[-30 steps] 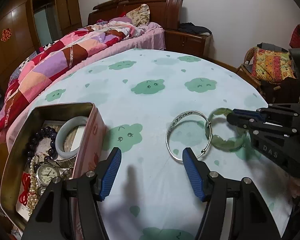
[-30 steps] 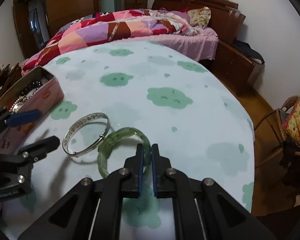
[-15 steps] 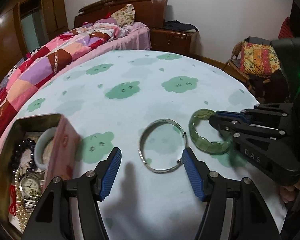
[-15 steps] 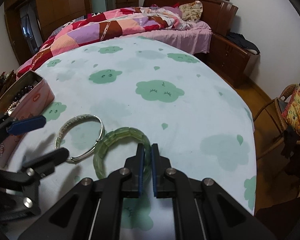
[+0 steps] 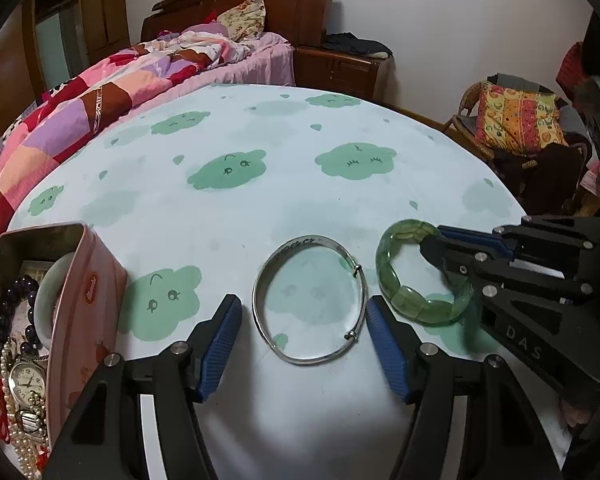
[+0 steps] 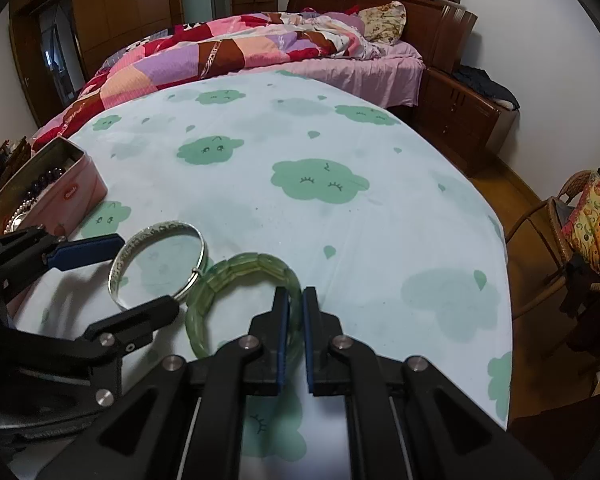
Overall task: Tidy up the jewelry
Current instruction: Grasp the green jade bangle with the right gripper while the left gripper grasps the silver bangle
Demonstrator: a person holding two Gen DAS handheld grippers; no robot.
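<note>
A silver bangle [image 5: 300, 242] lies flat on the cloud-print tablecloth [image 5: 260, 128], and my left gripper [image 5: 302, 304] stands open astride its near half, a blue pad on each side and neither touching it. Just right of it rests a green stone bracelet [image 5: 384, 272]. My right gripper [image 6: 296, 294] is shut on the near rim of that green bracelet [image 6: 220, 276], and the right gripper [image 5: 432, 240] reaches in from the right in the left wrist view. The right wrist view shows the left gripper [image 6: 148, 274] around the silver bangle [image 6: 160, 227].
An open pink tin [image 5: 88, 304] stands at the left, holding a pale jade bangle, dark beads, pearls and a watch [image 5: 26, 380]; the tin [image 6: 72, 196] also shows in the right wrist view. A bed [image 6: 240, 48] lies beyond the table and a wicker chair [image 5: 516, 120] to the right.
My left gripper has moved right, away from the tin, and a little down, so the silver bangle now lies between its open fingers. The right gripper stays shut on the green bracelet, unmoved.
</note>
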